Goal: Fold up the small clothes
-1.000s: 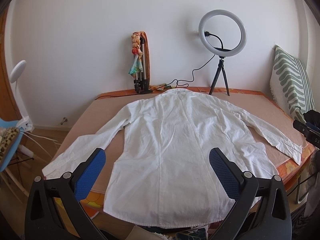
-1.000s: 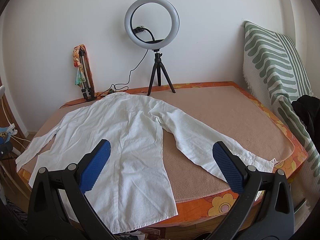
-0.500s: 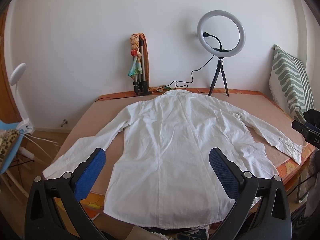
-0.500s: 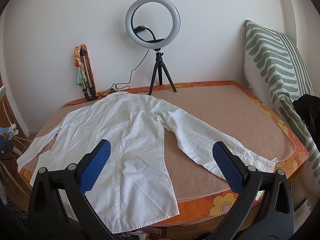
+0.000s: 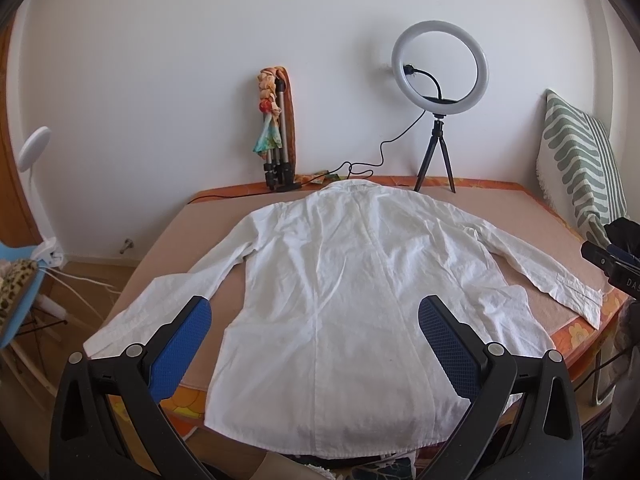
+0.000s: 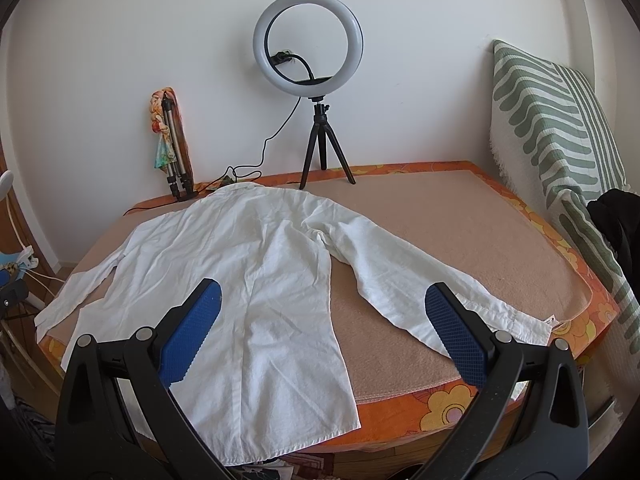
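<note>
Tan mat [image 6: 460, 240], creased white shirt [image 5: 360, 300] spread flat

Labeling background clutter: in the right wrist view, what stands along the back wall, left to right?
Folded tripod wrapped in a colourful scarf → ring light on its small tripod → green-and-white striped cushion leaning at the right side.

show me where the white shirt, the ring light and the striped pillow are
white shirt [image 5: 352, 304]: left wrist view, middle of its back panel
ring light [image 6: 308, 40]: right wrist view, right side of the glowing ring
striped pillow [image 6: 560, 120]: right wrist view, upper face, on a green stripe
</note>
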Demonstrator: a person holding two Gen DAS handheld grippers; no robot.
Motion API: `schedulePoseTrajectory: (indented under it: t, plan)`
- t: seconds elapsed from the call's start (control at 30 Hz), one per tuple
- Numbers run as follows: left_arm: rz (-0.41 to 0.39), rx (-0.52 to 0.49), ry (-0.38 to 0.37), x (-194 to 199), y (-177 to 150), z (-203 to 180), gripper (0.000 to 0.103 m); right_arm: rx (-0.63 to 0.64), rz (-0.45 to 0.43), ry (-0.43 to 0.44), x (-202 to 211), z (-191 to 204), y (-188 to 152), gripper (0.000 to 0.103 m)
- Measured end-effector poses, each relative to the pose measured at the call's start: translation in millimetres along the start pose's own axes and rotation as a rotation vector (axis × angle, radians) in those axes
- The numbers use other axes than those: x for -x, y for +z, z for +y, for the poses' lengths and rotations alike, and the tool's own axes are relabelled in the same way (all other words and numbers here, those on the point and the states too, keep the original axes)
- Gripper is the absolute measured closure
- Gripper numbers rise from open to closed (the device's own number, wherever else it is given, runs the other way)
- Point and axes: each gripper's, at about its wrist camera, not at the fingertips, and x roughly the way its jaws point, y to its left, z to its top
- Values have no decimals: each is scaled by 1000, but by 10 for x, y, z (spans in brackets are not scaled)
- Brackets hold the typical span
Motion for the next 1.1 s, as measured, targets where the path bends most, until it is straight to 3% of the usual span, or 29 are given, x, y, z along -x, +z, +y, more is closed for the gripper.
schedulePoseTrajectory:
  t: [0.77,1.1]
  plan:
    - [10,-8,-4,-56,-31,0,0,4,13,25,-36,71,-19,0]
    - [62,26,-36,-176,-166,289,0,23,9,98,-69,247,40,0]
